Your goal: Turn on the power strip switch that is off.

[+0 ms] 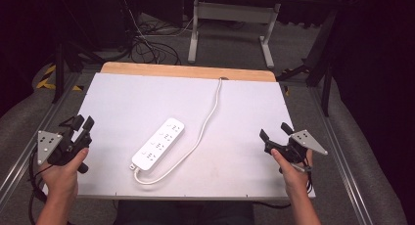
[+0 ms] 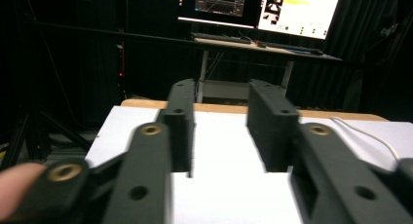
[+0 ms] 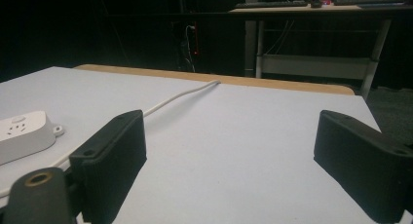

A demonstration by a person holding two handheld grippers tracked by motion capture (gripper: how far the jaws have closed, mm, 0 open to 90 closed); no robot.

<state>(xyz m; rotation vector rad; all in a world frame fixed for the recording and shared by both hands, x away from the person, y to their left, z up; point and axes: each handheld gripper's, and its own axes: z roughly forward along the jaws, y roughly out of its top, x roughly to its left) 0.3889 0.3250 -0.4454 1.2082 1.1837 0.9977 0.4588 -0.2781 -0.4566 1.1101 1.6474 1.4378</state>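
- Left hand-held gripper sits at the left edge of the table, held in the person's left hand; its jaws stand a modest gap apart with nothing between them, and in the left gripper view bare white table shows through the gap.
- Right hand-held gripper sits near the right edge of the table, held in the right hand; its jaws are spread wide and grip nothing, and in the right gripper view open table lies between them.
- Both grippers point away from the person, toward the far side of the table.
- Power strip, white, lies flat near the middle of the table, between the two grippers and well apart from each; it runs on a slant, near end to the left, far end to the right.
- Cord, white, leaves the strip's near end, loops round on the right of the strip and runs to the far edge of the table.
- In the right gripper view one end of the strip shows at the left, beside the left jaw but not touching it.
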